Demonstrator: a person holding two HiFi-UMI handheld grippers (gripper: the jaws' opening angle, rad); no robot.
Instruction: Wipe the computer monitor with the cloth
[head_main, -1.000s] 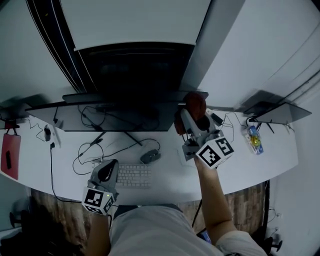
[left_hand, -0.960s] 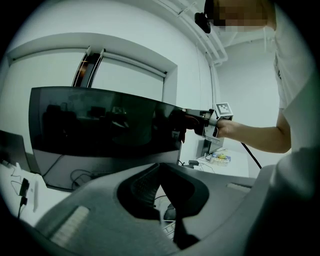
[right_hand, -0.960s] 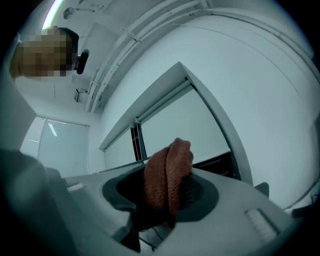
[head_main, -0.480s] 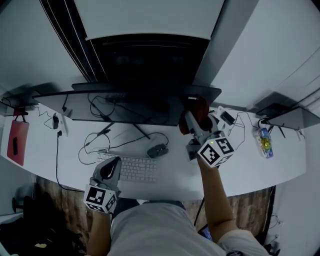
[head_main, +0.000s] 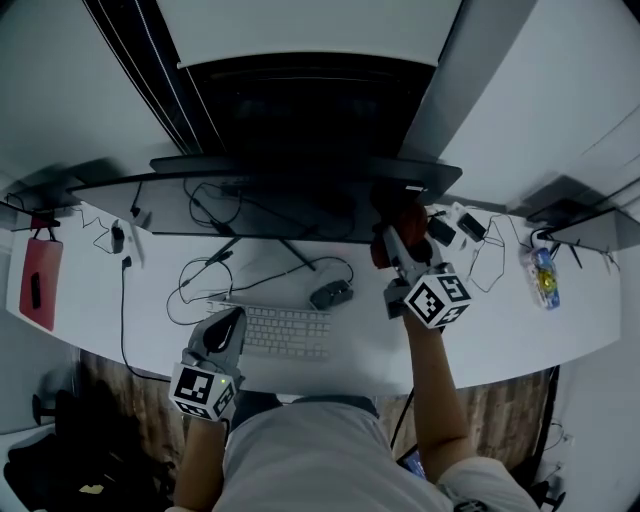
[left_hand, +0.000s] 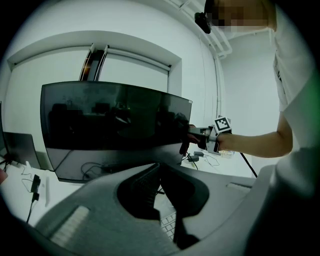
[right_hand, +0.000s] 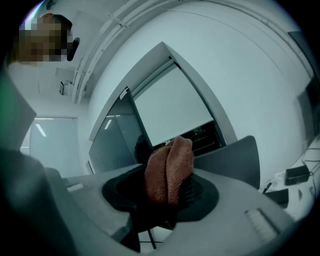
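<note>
Nearest, the left gripper (head_main: 228, 325) hovers over the keyboard (head_main: 290, 333), jaws together with nothing between them. Farther off, the right gripper (head_main: 393, 238) clamps the folded rust-coloured cloth (right_hand: 169, 170) at the lower right corner of the monitor (left_hand: 110, 115). Only the left gripper view shows the dark screen face.

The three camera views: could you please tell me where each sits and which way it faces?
Head view: on the person's head, facing steeply down at the desk and monitor; left gripper, right gripper and forearms show.
Left gripper view: on the left gripper, facing the monitor; its shut jaws show.
Right gripper view: on the right gripper, facing the wall past its gripped cloth.
Shared: head and left gripper views both show the right gripper.
</note>
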